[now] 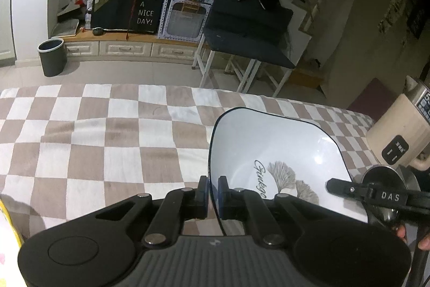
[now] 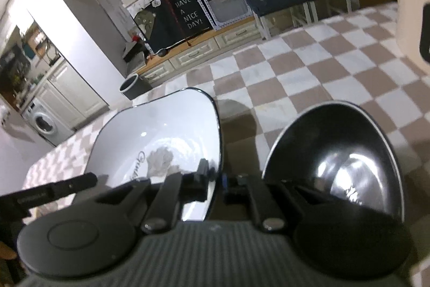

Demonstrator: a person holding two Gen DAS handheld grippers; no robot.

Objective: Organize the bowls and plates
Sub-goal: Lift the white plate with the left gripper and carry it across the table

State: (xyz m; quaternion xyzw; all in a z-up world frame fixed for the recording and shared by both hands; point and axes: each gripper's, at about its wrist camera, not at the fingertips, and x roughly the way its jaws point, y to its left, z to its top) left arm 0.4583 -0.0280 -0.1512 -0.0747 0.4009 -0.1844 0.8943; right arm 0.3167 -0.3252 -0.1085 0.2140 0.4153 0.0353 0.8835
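Two grippers: left gripper [image 1: 212,189] and right gripper [image 2: 215,179] each pinch the rim of the white square ceramic plate [image 1: 271,150], held over the checkered tablecloth [image 1: 107,131].
Risk: thin glossy rim, could slip out.
Neighbour: shiny black bowl [image 2: 338,155] just beside, easy to knock.

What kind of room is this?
Probably a home, in an open living area beside a kitchen. A washing machine sits under cabinets, a checkered tablecloth covers the table, and a dustbin stands by low drawers.
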